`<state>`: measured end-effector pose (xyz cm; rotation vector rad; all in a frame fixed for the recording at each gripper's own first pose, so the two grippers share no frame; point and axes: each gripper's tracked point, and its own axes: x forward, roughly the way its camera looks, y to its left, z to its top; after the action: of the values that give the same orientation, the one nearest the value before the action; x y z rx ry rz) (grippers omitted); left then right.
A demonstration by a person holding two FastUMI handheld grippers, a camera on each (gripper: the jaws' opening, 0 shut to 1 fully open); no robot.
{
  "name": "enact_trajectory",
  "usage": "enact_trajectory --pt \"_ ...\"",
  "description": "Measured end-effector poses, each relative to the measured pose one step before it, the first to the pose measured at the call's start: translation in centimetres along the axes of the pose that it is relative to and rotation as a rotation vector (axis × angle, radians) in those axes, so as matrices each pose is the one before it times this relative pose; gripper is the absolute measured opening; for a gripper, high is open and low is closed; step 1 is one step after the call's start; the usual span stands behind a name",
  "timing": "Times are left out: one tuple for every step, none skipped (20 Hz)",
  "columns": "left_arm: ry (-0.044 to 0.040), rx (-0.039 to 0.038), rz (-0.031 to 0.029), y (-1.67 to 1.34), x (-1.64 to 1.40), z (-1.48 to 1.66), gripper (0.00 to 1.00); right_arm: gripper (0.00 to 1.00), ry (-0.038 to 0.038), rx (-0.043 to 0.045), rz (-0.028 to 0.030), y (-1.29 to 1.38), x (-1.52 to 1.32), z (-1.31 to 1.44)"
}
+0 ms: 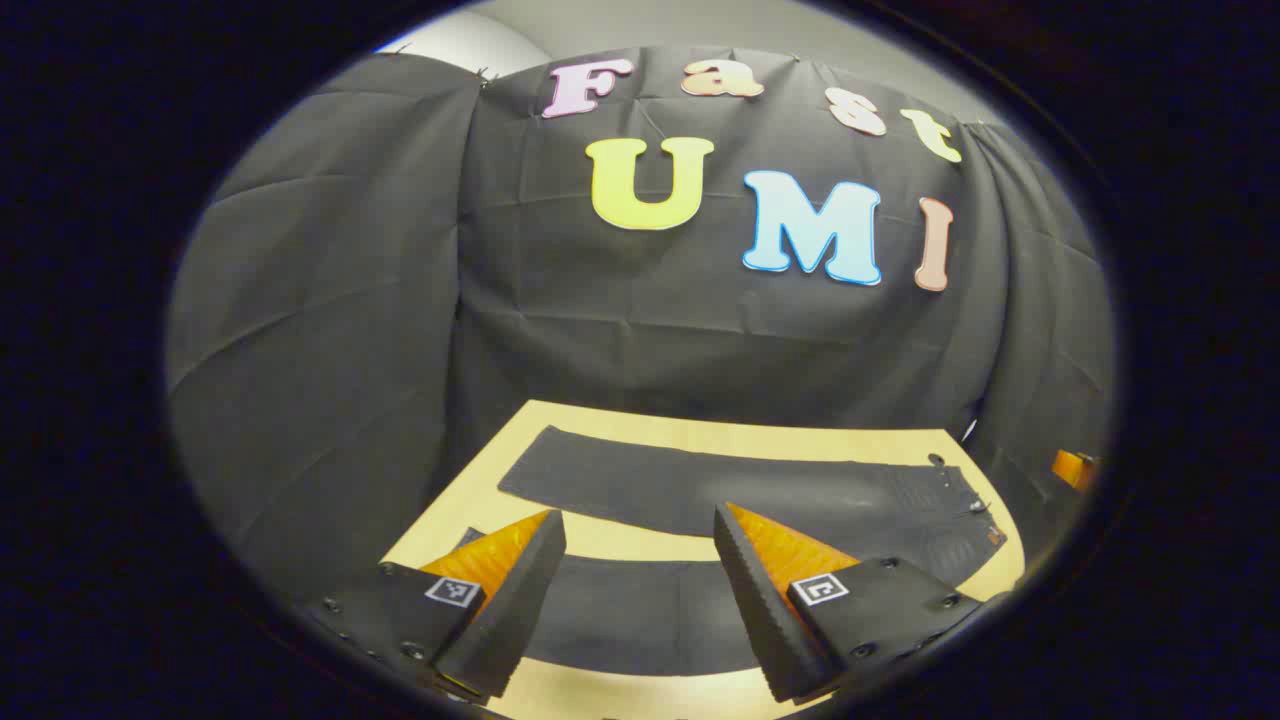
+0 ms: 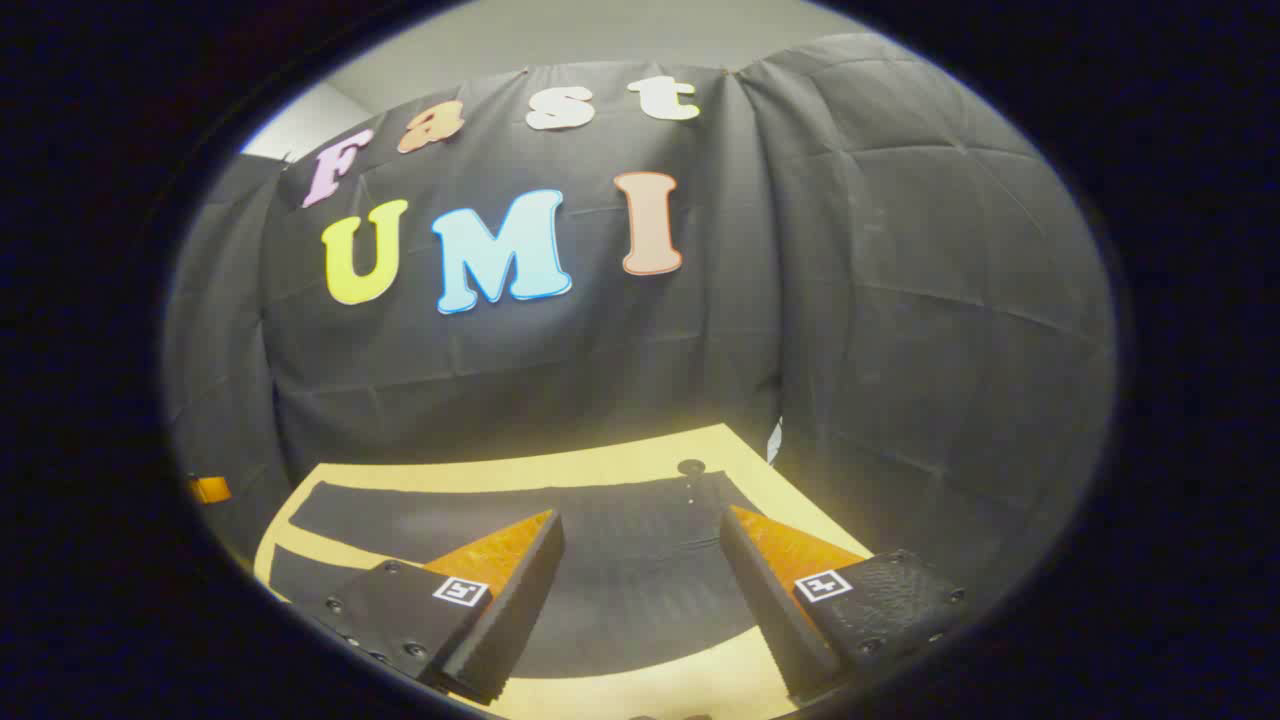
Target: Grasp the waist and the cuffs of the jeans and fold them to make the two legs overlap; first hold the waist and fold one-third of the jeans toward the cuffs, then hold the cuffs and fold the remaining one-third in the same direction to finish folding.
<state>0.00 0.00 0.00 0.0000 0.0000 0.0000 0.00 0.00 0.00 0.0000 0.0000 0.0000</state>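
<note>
Jeans (image 1: 740, 490) are spread flat on the table (image 1: 700, 432), dark denim, legs apart like a sideways V. Landmark for everything here is the waist button end.

Nearest first: in the left gripper view the left tongs (image 1: 640, 545) hang just above the near leg, fingers spread wide, nothing between them. That near leg runs crosswise right under the fingertips, and the far leg lies beyond it with a strip of bare table between the two. The waist sits off to the right of these tongs, the cuffs off to the left, so the left side is the one closer to the cuff end.

In the right gripper view the right tongs (image 2: 640, 545) are also spread wide and empty, hovering over the upper part of the jeans (image 2: 600, 540), with the waist button (image 2: 691, 467) just past the fingertips, toward the wall. From there the legs run away to the left. So the right side is nearer the waist.

The long axis runs across both views, waist at the right end, cuffs at the left. My read: the first fold hasn't started. Each hand would grab its own end of the near leg and carry it over onto the far one.
</note>
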Motion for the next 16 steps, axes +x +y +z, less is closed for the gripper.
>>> enact_trajectory --pt "-0.0105 -0.00915 -0.01706 -0.902 -0.055 0.252 0.97 0.94 -0.01437 -0.00973 0.00542 0.263 -0.214 0.24" --pt "-0.00972 0.00367 -0.01883 -0.86 -0.273 -0.028 0.97 0.94 -0.01431 -0.02262 0.00424 0.231 -0.1 0.318" --pt "-0.01027 0.01796 -0.0125 -0.696 -0.04 0.294 0.99 0.94 -0.00886 -0.03826 0.00224 0.086 0.083 0.05" --pt "-0.00815 0.02505 -0.00174 -0.388 -0.039 0.097 0.96 0.96 0.00008 -0.02601 0.0068 0.185 0.139 0.017" --pt "-0.00637 0.02269 0.00062 -0.203 0.142 0.208 0.97 0.95 0.00151 -0.01416 0.01495 0.366 0.108 0.138" --pt "-0.00548 0.01508 -0.00097 -0.091 0.251 0.259 1.0 0.94 0.00034 -0.00016 0.01596 0.423 0.161 0.258" --pt "-0.0041 0.00533 -0.00068 -0.275 0.24 0.218 0.97 0.92 0.0026 0.007 0.00885 0.284 0.281 0.128" --pt "-0.00466 -0.00291 -0.00342 -0.344 0.205 0.158 0.96 0.94 0.00402 0.01054 0.00408 0.119 0.254 0.129" --pt "0.00162 -0.00765 -0.00002 -0.25 0.136 0.062 0.96 0.94 0.0043 0.01056 0.00083 0.02 0.308 -0.126" --pt "0.01284 -0.00904 0.00677 -0.145 0.335 -0.433 0.96 0.95 0.00841 0.01038 -0.00395 -0.14 0.242 -0.127" --pt "0.01793 -0.01401 0.00952 -0.006 0.382 -0.595 0.96 0.95 0.01242 0.01474 -0.00788 -0.308 0.28 -0.343" --pt "0.02145 -0.02436 0.01278 0.143 0.36 -0.588 0.96 0.95 0.0138 0.02187 -0.00724 -0.562 0.31 -0.269" --pt "0.02919 -0.0399 0.01431 0.435 0.542 -0.756 0.96 0.95 0.0254 0.04409 -0.00955 -0.694 0.431 -0.531" --pt "0.04273 -0.05608 0.01514 0.808 0.494 -1.198 0.96 0.95 0.03232 0.05578 -0.0101 -0.89 0.46 -0.649" --pt "0.05519 -0.07246 0.01865 1.006 0.62 -1.514 0.99 0.95 0.04336 0.08061 -0.01496 -1.052 0.452 -1.011" --pt "0.06217 -0.08595 0.01496 1.253 0.593 -1.895 0.96 0.94 0.04406 0.08857 -0.02003 -1.256 0.53 -0.745"
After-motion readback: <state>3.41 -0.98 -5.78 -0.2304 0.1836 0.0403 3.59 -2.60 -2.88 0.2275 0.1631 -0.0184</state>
